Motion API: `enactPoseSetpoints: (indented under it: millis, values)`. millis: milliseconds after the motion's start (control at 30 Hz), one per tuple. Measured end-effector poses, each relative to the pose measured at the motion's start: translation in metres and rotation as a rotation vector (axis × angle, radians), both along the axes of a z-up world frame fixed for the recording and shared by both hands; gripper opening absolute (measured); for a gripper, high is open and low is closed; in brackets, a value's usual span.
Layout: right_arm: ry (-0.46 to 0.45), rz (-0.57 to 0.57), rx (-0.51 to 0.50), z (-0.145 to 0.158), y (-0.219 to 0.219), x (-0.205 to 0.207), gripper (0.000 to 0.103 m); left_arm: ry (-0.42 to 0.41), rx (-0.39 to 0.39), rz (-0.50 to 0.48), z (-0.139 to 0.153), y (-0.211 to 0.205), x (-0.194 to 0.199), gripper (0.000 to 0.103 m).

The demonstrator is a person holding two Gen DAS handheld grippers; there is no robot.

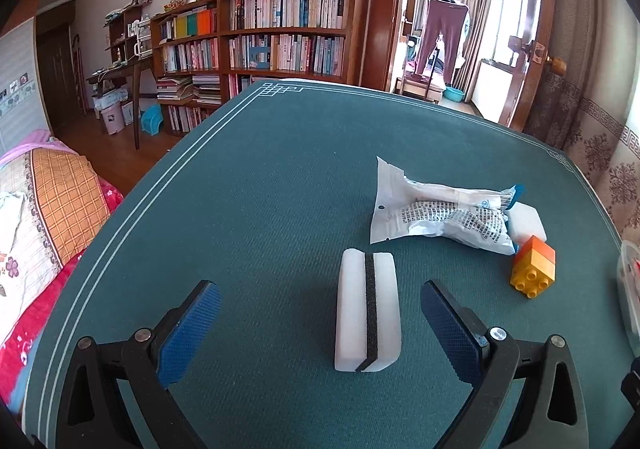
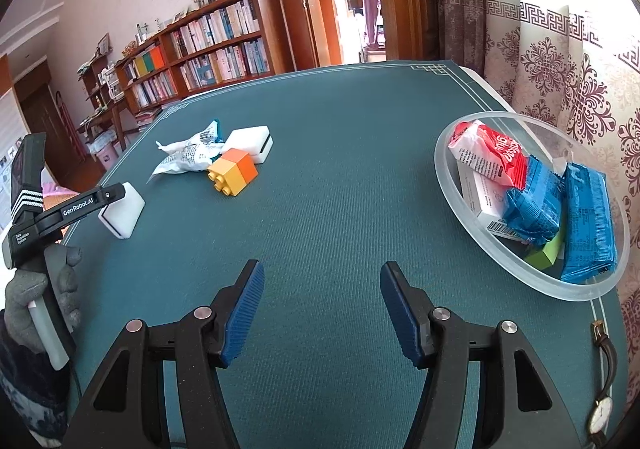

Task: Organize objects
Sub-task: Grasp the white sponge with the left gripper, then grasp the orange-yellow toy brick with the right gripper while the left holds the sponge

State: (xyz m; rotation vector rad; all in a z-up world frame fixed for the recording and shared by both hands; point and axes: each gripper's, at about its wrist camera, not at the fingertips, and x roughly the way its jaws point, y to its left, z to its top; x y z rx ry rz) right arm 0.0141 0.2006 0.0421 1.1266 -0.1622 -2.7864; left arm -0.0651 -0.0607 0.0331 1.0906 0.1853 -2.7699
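Left gripper [image 1: 320,323] jaws wide open, empty, straddling white foam sponge block with black centre stripe [image 1: 368,311] on green table [image 1: 260,189]. Probably light, squashy; pinch its long white sides. Right gripper [image 2: 322,309] open, empty, near clear glass bowl [image 2: 444,169].

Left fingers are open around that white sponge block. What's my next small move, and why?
Probably ease the left gripper forward a little, then close. The sponge block stands between the open fingers but nearer the right one, untouched. It looks like the next loose item for the glass bowl, which already holds packets.
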Motion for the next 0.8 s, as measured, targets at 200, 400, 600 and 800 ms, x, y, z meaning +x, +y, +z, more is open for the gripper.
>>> enactPoseSetpoints:
  millis: [200,400,600,800]
  values:
    - [-0.023,0.019,-0.015,-0.004,-0.004,-0.005,0.062,-0.066,0.006,-0.026,-0.012,0.003,-0.009,0.068]
    - [-0.035,0.055,-0.019,-0.002,-0.016,-0.016,0.062,-0.059,0.035,-0.074,-0.012,0.006,-0.007,0.039]
    - [-0.049,0.120,-0.001,0.001,-0.040,-0.036,0.062,-0.032,0.034,-0.095,-0.010,0.013,-0.002,0.029]
    - [-0.070,0.167,-0.002,0.000,-0.064,-0.067,0.062,0.015,0.054,-0.087,-0.004,0.012,0.001,0.029]
